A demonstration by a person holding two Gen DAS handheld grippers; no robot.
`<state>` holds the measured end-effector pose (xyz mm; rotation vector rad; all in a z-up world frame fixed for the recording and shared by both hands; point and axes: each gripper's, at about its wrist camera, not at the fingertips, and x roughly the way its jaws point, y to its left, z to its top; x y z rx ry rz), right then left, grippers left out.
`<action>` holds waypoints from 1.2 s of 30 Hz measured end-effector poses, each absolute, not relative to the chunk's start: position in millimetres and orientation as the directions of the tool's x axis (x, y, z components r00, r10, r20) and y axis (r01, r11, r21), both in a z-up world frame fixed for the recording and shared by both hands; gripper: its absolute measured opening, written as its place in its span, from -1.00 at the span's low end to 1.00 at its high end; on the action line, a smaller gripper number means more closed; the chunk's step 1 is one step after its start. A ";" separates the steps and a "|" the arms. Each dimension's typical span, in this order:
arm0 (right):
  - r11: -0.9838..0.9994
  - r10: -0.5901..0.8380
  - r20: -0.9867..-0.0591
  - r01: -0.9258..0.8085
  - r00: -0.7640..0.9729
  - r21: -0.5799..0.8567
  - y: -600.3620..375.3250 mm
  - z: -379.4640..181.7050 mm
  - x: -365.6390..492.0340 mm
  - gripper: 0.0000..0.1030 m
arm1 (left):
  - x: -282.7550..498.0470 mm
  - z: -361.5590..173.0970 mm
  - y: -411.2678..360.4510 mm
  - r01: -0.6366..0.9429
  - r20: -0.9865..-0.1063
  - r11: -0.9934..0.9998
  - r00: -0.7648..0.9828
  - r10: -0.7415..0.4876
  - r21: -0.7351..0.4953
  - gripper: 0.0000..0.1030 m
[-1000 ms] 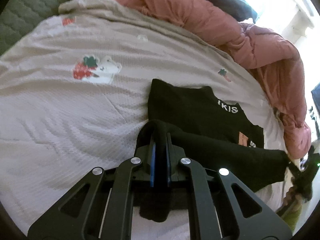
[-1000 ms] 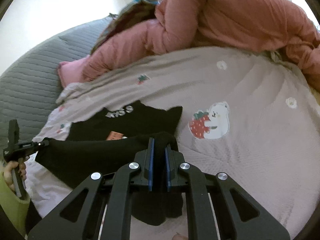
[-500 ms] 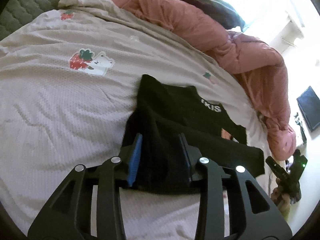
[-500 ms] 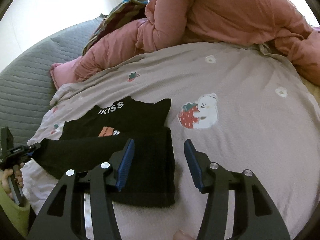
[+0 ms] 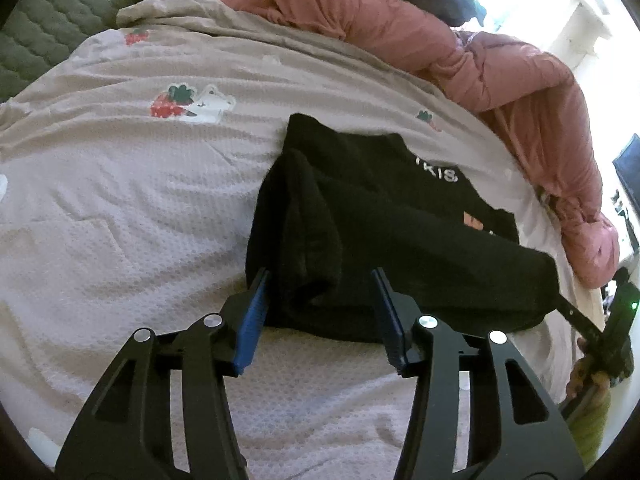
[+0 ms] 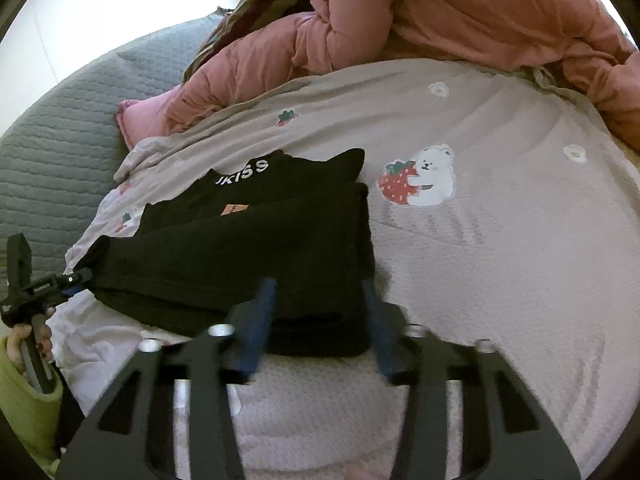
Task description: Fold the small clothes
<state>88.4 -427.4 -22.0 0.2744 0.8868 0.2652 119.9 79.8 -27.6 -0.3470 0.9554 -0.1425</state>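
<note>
Black garment [image 5: 384, 232] lies on the pale printed bedsheet [image 5: 120, 216], bottom half folded up over the top half, white lettering and an orange patch showing past the fold edge.

Left gripper [image 5: 320, 312]: jaws part open and just been opening further. Blue pads [image 5: 252, 320] stand either side of the near-left corner of the garment, a bunched ridge of cloth between them, no pad pressing on it. Nothing held.

Right gripper [image 6: 318, 320]: jaws part open, just been closing in (fingers are motion-blurred). They straddle the near-right corner of the folded stack; cloth sits between the pads but no visible squeeze, so not gripping.

In the right wrist view the left gripper [image 6: 78, 278] shows at the garment's far-left corner, tips at the cloth edge; can't tell contact from there. A hand [image 6: 28, 340] in a yellow-green sleeve [image 6: 24, 400] holds it.

Pink duvet [image 6: 440, 28] is heaped along the far side of the bed, well apart from the garment.
</note>
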 end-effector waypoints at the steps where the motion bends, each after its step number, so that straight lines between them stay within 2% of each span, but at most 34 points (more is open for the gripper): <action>1: 0.931 0.344 -0.723 -0.117 0.599 0.346 -427.0 -22.6 89.9 -0.78 | 121.0 -28.6 78.4 -0.032 -0.776 0.936 0.570 -0.270 -0.349 -0.57; 2: 0.928 0.353 -0.720 -0.124 0.597 0.352 -427.3 -22.4 90.8 -0.81 | 122.3 -29.2 77.2 -0.030 -0.779 0.938 0.567 -0.268 -0.344 -0.90; 3: 0.926 0.357 -0.713 -0.130 0.603 0.354 -427.7 -20.4 91.1 -0.81 | 122.9 -29.0 77.2 -0.029 -0.778 0.939 0.569 -0.267 -0.344 -0.96; 12: 0.900 0.401 -0.627 -0.158 0.668 0.407 -439.8 16.7 114.0 -0.81 | 146.4 5.2 85.9 -0.003 -0.709 0.900 0.617 -0.341 -0.436 -0.97; 18: 0.883 0.408 -0.603 -0.129 0.686 0.452 -444.7 27.5 153.2 -0.81 | 180.2 20.2 92.8 -0.040 -0.702 0.904 0.645 -0.302 -0.426 -0.97; 22: 0.861 0.416 -0.618 -0.070 0.667 0.503 -449.0 18.1 182.1 -0.81 | 206.5 12.5 95.4 -0.079 -0.722 0.904 0.632 -0.280 -0.420 -0.97; 31: 0.869 0.357 -0.704 0.057 0.614 0.491 -449.0 -24.8 223.3 -0.81 | 250.0 -16.6 96.0 -0.144 -0.758 0.899 0.601 -0.253 -0.414 -0.96; 36: 0.872 0.344 -0.721 0.081 0.601 0.483 -445.6 -40.7 230.8 -0.77 | 257.4 -32.5 98.5 -0.156 -0.779 0.916 0.590 -0.214 -0.370 -0.73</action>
